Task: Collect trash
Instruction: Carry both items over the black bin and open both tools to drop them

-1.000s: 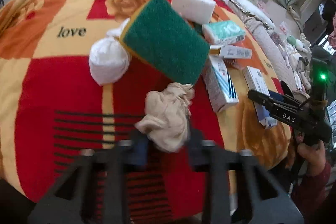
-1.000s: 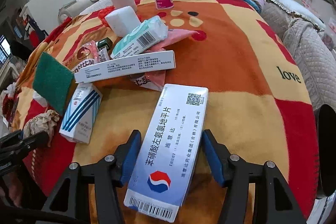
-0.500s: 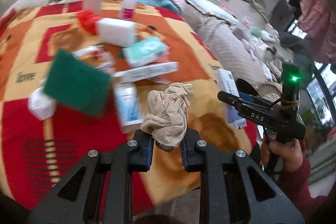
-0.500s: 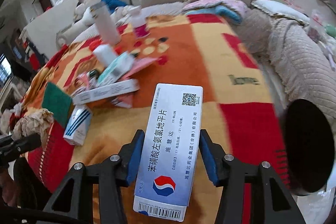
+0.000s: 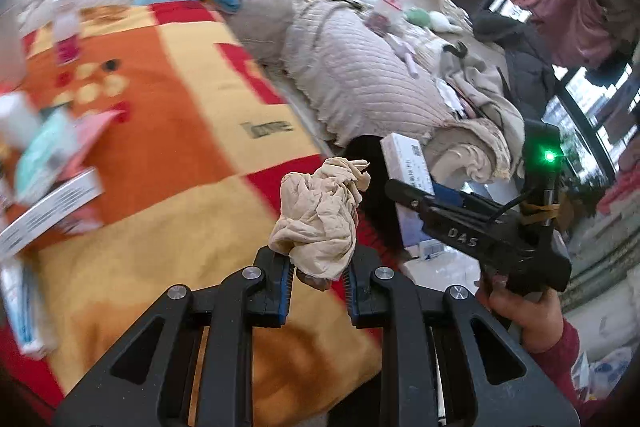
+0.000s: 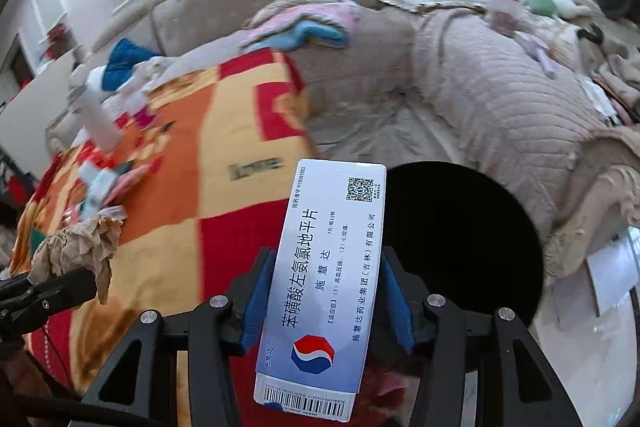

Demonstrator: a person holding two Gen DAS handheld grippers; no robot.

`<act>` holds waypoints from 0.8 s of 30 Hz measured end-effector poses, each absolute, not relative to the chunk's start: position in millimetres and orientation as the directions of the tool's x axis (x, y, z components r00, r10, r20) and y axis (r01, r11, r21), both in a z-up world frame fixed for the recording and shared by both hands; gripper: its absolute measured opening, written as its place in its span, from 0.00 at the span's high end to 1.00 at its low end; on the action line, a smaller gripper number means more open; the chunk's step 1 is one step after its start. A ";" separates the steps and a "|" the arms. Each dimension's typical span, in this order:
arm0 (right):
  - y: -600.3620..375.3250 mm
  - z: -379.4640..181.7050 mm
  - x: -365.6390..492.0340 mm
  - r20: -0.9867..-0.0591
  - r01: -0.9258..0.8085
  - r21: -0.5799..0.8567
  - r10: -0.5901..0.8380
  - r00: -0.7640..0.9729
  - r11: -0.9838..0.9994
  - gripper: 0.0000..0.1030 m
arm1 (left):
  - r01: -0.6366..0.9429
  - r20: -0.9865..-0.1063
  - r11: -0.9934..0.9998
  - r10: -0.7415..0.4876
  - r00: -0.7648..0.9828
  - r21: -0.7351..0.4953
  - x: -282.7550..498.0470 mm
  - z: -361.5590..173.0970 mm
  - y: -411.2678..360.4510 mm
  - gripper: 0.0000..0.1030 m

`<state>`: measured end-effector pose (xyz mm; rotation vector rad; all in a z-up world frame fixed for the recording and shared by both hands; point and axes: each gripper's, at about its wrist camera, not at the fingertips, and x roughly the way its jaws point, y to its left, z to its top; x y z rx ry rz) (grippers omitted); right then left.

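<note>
The left gripper is nearly closed and pinches a crumpled beige tissue above the red and yellow blanket. The right gripper is partly open and clamps a white-blue medicine box by its long sides, just beside the round black bin on the floor.

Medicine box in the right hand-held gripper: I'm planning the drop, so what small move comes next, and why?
Probably carry the medicine box a little further right, over the black bin, before releasing. The right hand-held gripper clamps it, and the box only overlaps the bin's left rim.
</note>
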<state>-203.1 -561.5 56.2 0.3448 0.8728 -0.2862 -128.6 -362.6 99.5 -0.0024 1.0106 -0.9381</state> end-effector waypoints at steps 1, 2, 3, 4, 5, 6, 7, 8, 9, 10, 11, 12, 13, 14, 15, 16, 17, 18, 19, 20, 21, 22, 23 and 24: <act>-568.9 54.5 -203.5 -0.787 0.393 0.179 -0.108 0.607 0.902 0.51 | 0.675 -0.719 0.615 -0.672 0.179 -0.407 -128.6 98.6 -375.1 0.82; -576.7 52.4 -203.8 -0.790 0.405 0.182 -0.113 0.603 0.896 0.51 | 0.681 -0.721 0.608 -0.672 0.168 -0.409 -127.9 97.1 -386.7 0.82; -585.2 49.7 -203.7 -0.793 0.418 0.183 -0.117 0.597 0.890 0.51 | 0.684 -0.723 0.603 -0.672 0.160 -0.410 -127.2 94.4 -396.4 0.82; -590.8 47.8 -204.9 -0.795 0.426 0.184 -0.120 0.594 0.886 0.51 | 0.686 -0.725 0.600 -0.672 0.153 -0.412 -127.1 92.2 -405.5 0.82; -597.9 45.4 -206.9 -0.797 0.436 0.186 -0.124 0.591 0.881 0.51 | 0.687 -0.727 0.595 -0.672 0.141 -0.416 -125.8 88.3 -417.8 0.82; -604.0 43.4 -207.7 -0.799 0.445 0.188 -0.128 0.588 0.875 0.51 | 0.687 -0.729 0.593 -0.672 0.135 -0.420 -125.8 84.8 -424.9 0.82; -609.9 40.9 -208.3 -0.801 0.456 0.188 -0.132 0.584 0.870 0.51 | 0.685 -0.729 0.591 -0.673 0.127 -0.426 -124.5 81.7 -433.5 0.82; -616.1 38.6 -209.5 -0.803 0.466 0.189 -0.137 0.580 0.864 0.51 | 0.685 -0.728 0.587 -0.675 0.121 -0.431 -123.4 79.0 -439.7 0.82; -621.9 36.7 -211.0 -0.803 0.475 0.194 -0.139 0.579 0.858 0.51 | 0.687 -0.726 0.581 -0.679 0.112 -0.437 -122.5 76.4 -447.6 0.82; -625.0 35.4 -211.8 -0.803 0.481 0.198 -0.140 0.579 0.854 0.51 | 0.689 -0.724 0.574 -0.682 0.105 -0.441 -123.2 74.3 -454.6 0.82; -629.7 33.5 -212.9 -0.803 0.489 0.202 -0.142 0.578 0.849 0.51 | 0.691 -0.722 0.570 -0.685 0.099 -0.445 -122.5 71.4 -462.7 0.81; -633.2 31.9 -213.7 -0.803 0.496 0.204 -0.145 0.577 0.844 0.51 | 0.691 -0.723 0.569 -0.685 0.096 -0.447 -122.8 69.2 -467.4 0.81; -636.0 30.6 -214.8 -0.803 0.501 0.208 -0.146 0.578 0.840 0.51 | 0.688 -0.720 0.565 -0.688 0.088 -0.455 -121.7 66.0 -473.3 0.80; -639.0 29.4 -215.8 -0.803 0.507 0.212 -0.146 0.577 0.836 0.50 | 0.685 -0.720 0.561 -0.689 0.077 -0.464 -121.2 63.5 -478.2 0.80; -642.1 28.1 -217.0 -0.804 0.515 0.214 -0.150 0.576 0.830 0.49 | 0.684 -0.722 0.560 -0.688 0.069 -0.469 -120.9 61.1 -482.0 0.80; -644.0 27.3 -218.1 -0.804 0.519 0.213 -0.154 0.575 0.828 0.49 | 0.683 -0.725 0.559 -0.686 0.063 -0.470 -120.0 58.3 -485.9 0.78; -646.3 26.2 -218.9 -0.804 0.523 0.213 -0.157 0.574 0.825 0.48 | 0.684 -0.726 0.559 -0.685 0.061 -0.470 -120.0 56.5 -487.4 0.77; -647.9 24.9 -219.7 -0.805 0.527 0.213 -0.158 0.572 0.823 0.48 | 0.685 -0.726 0.557 -0.685 0.058 -0.470 -119.8 55.0 -490.0 0.74; -649.7 23.3 -220.6 -0.808 0.532 0.212 -0.159 0.567 0.820 0.47 | 0.687 -0.725 0.553 -0.687 0.055 -0.472 -120.6 54.2 -491.9 0.65; -651.3 21.9 -221.9 -0.811 0.538 0.212 -0.160 0.562 0.816 0.43 | 0.688 -0.722 0.548 -0.690 0.050 -0.476 -120.5 53.0 -492.0 0.57; -652.4 21.1 -223.6 -0.811 0.543 0.214 -0.162 0.562 0.812 0.39 | 0.683 -0.718 0.548 -0.694 0.050 -0.482 -120.2 52.1 -490.4 0.39; -652.9 20.6 -224.5 -0.810 0.545 0.216 -0.163 0.563 0.810 0.33 | 0.676 -0.709 0.548 -0.704 0.054 -0.493 -119.4 52.2 -488.4 0.36; -653.1 20.5 -226.2 -0.808 0.548 0.219 -0.164 0.565 0.807 0.33 | 0.674 -0.701 0.546 -0.711 0.059 -0.497 -118.8 53.3 -486.3 0.36; -652.7 20.7 -227.6 -0.808 0.548 0.222 -0.163 0.566 0.806 0.33 | 0.676 -0.702 0.548 -0.709 0.064 -0.492 -119.3 53.9 -485.5 0.35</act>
